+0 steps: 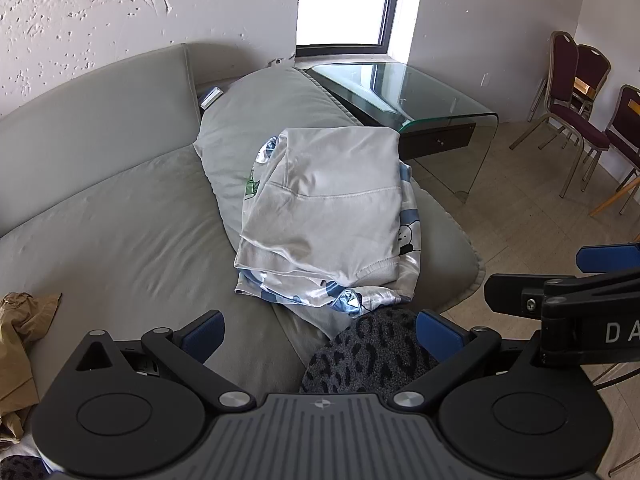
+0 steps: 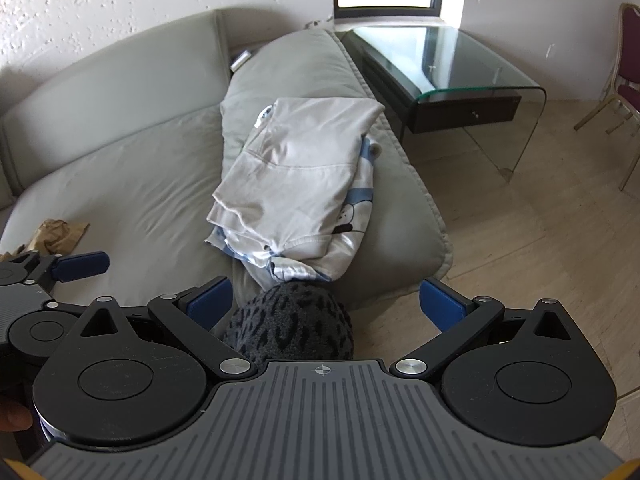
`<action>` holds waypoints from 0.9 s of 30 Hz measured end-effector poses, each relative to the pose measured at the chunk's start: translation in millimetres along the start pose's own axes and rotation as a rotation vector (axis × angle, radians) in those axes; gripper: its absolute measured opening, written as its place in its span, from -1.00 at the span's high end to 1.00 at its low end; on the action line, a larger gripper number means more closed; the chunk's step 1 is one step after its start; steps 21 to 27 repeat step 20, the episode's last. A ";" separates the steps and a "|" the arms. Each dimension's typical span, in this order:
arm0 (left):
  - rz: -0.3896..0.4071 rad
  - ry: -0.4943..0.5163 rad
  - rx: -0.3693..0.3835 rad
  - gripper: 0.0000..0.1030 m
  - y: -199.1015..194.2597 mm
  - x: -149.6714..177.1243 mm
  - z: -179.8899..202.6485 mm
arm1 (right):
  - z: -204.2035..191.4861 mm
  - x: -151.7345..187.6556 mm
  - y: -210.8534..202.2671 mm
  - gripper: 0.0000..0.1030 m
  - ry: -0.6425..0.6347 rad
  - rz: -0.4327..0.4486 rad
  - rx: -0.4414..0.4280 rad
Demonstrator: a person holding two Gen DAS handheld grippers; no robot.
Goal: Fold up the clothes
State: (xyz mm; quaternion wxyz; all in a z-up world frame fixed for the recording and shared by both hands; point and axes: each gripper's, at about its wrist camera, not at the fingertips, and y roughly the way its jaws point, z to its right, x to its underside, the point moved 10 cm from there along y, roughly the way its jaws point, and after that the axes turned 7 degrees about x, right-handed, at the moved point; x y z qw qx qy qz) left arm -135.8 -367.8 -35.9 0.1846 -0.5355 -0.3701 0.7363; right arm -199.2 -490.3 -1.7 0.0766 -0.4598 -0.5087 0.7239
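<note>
Left wrist view has a soft pale-grey sweatshirt [image 1: 324, 204] folded into a neat rectangle on a slick blue-and-white printed garment [image 1: 408, 256], both on the sofa's puffy grey cushion [image 1: 248, 120], while both grippers' blue-padded fingers [image 1: 202, 336] sit spread wide, holding nothing.

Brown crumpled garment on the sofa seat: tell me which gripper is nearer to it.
Left. The left gripper is beside the brown crumpled garment on its right; the right gripper is farther right, past the left one.
</note>
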 end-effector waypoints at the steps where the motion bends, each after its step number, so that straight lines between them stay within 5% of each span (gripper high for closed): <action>1: -0.001 0.000 0.000 -0.98 0.2 0.1 0.0 | 0.0 0.1 0.0 -0.99 0.000 0.000 0.000; 27: 0.011 0.004 0.009 -0.98 0.4 -1.8 0.4 | -3.2 -0.3 1.7 -0.99 0.001 0.000 -0.010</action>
